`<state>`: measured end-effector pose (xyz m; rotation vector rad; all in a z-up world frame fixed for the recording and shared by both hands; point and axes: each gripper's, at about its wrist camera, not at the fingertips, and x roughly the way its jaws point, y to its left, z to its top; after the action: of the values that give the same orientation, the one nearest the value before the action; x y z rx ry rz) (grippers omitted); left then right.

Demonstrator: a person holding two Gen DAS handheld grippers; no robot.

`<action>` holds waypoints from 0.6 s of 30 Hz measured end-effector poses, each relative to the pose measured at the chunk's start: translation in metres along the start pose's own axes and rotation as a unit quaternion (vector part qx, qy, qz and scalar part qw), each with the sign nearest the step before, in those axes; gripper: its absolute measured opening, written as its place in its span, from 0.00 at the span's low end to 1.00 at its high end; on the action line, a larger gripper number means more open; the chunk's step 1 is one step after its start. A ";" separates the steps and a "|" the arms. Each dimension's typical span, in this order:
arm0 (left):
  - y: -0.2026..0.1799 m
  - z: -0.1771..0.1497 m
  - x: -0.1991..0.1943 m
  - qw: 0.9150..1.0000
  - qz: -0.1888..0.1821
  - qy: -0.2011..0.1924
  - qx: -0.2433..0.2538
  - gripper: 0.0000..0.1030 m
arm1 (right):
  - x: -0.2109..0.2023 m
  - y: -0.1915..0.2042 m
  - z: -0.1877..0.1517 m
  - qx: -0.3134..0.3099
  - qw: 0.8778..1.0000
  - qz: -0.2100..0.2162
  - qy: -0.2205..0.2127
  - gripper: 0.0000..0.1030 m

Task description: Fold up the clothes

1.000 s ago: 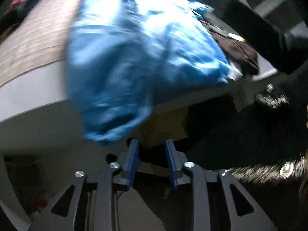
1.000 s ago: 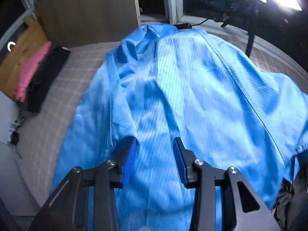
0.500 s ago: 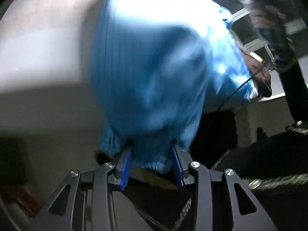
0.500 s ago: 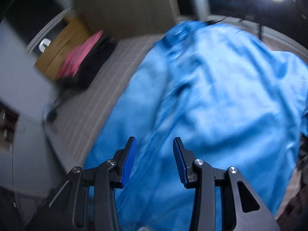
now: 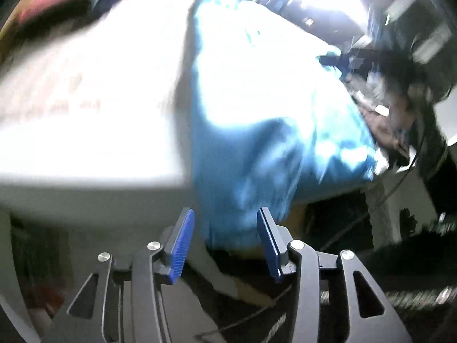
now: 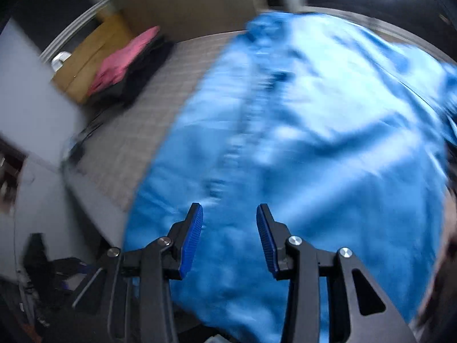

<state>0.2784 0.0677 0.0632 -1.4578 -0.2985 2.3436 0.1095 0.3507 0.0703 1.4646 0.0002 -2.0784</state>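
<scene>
A bright blue garment (image 5: 257, 114) lies spread on a pale padded surface (image 5: 100, 100), and one end of it droops over the near edge. My left gripper (image 5: 224, 237) is just below that hanging end. Its jaws are opening; the cloth hangs between the fingers, with a gap showing at the left pad (image 5: 181, 243). In the right wrist view the same blue garment (image 6: 314, 143) fills most of the picture. My right gripper (image 6: 229, 234) hovers open above its near part, and nothing is pinched between the pads. Both views are motion-blurred.
A pink and a black folded piece (image 6: 125, 63) lie stacked at the far left of the chequered surface (image 6: 137, 131), beside a brown box (image 6: 85, 65). Dark brownish clothing (image 5: 382, 125) is heaped to the right of the blue garment. The person's dark clothing (image 5: 422, 260) is at lower right.
In the left view the hanging cloth sat snug between the pads half a second ago; now the jaws stand wider. The right gripper has slid along the garment toward its near-left hem.
</scene>
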 end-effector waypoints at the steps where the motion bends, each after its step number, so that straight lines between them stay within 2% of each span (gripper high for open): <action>1: -0.004 0.010 0.001 1.000 -0.001 -0.008 0.016 0.49 | -0.003 -0.013 -0.006 0.020 1.000 -0.010 -0.002 0.38; 6: -0.018 0.054 0.047 0.997 -0.005 0.015 0.072 0.50 | -0.014 -0.066 -0.055 0.101 0.992 -0.071 -0.008 0.38; 12: -0.034 0.063 0.080 0.992 -0.006 0.058 0.112 0.50 | -0.010 -0.097 -0.116 0.158 0.979 -0.121 0.036 0.38; 15: -0.045 0.066 0.079 0.989 -0.007 0.063 0.131 0.50 | -0.027 -0.110 -0.138 0.170 0.978 -0.107 0.054 0.38; 18: -0.063 0.071 0.067 0.987 -0.020 0.051 0.149 0.51 | -0.066 -0.127 -0.144 0.193 0.976 -0.095 0.024 0.38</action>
<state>0.1995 0.1538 0.0628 -1.4036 0.0478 2.1613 0.1891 0.5324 0.0296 1.8043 -0.2679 -2.2861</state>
